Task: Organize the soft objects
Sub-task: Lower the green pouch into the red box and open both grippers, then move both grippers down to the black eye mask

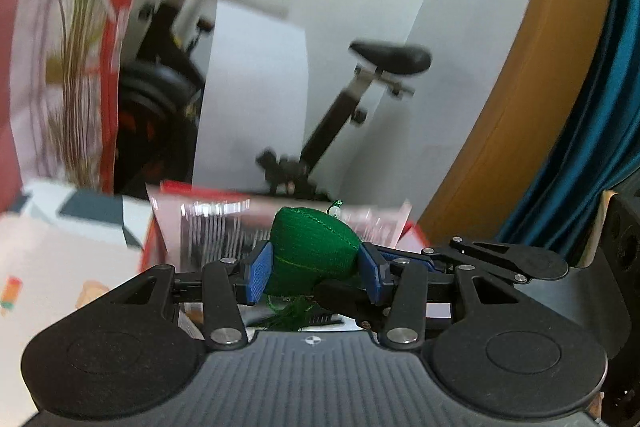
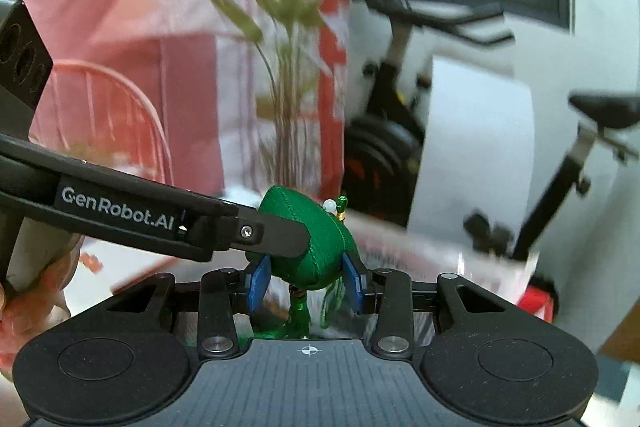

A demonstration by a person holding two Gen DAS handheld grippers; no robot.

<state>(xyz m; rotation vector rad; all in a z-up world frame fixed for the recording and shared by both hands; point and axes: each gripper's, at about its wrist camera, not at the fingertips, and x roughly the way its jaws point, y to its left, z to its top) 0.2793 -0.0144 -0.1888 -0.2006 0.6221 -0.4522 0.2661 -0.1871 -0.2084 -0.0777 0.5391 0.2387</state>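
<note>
A: What are the jaws doing?
B: Both the left gripper [image 1: 314,269] and the right gripper [image 2: 306,281] squeeze one green pouch [image 1: 312,247] together.
A: Where does it go?
B: Maybe the clear box [image 1: 216,223] just ahead. It's too blurry to see what is inside.

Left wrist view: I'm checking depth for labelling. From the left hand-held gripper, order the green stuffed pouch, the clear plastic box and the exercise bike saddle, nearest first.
1. Green stuffed pouch: between the left hand-held gripper's blue pads.
2. Clear plastic box: just behind, lower centre.
3. Exercise bike saddle: far back, upper right.
</note>
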